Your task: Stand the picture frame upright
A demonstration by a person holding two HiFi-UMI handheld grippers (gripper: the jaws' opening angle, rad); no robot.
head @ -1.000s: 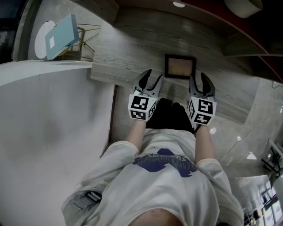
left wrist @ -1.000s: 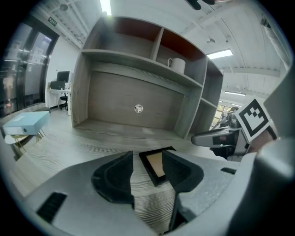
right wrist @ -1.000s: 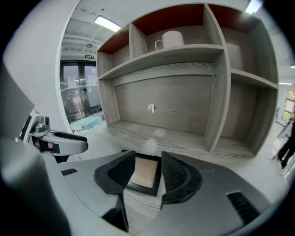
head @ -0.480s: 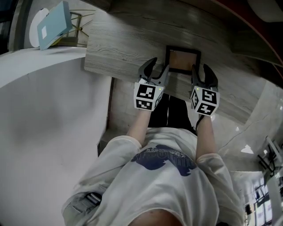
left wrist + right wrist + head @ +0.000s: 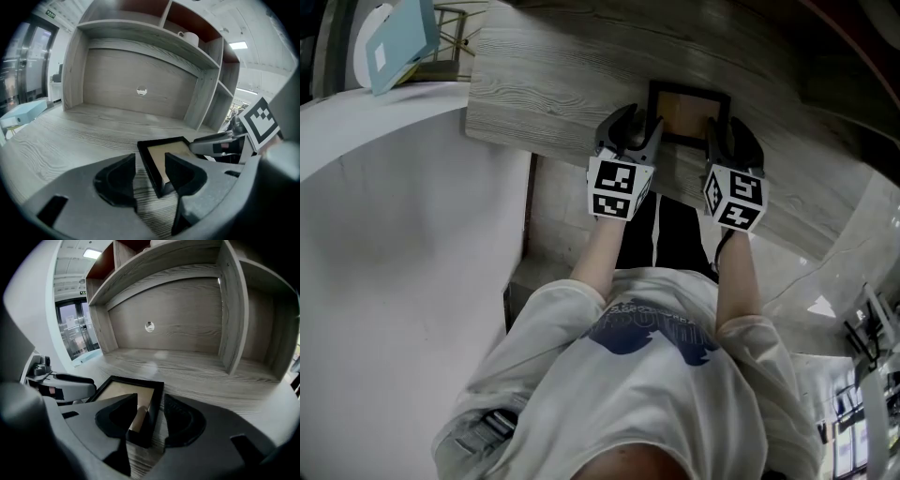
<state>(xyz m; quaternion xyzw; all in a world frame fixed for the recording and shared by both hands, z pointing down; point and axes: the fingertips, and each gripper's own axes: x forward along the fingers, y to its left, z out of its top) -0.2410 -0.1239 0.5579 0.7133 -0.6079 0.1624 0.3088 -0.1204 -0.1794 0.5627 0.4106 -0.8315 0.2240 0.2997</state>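
Picture frame (image 5: pixel 689 111) lies flat on the wooden worktop (image 5: pixel 544 75). Left tool (image 5: pixel 635 127) released, jaws astride its left edge. Right tool (image 5: pixel 731 137) astride the right edge, jaws just closed slightly, not gripping.

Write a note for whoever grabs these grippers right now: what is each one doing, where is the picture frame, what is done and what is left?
Left gripper: open, with the frame's near left corner between its jaws, not pinched.
Right gripper: open. Its jaws have just been closing a little, with the frame's near right corner between them, and are not gripping yet.
Picture frame: lying flat on the wooden desk.
Done: both grippers are at the frame.
Left: close on it, tip it up and stand it upright.
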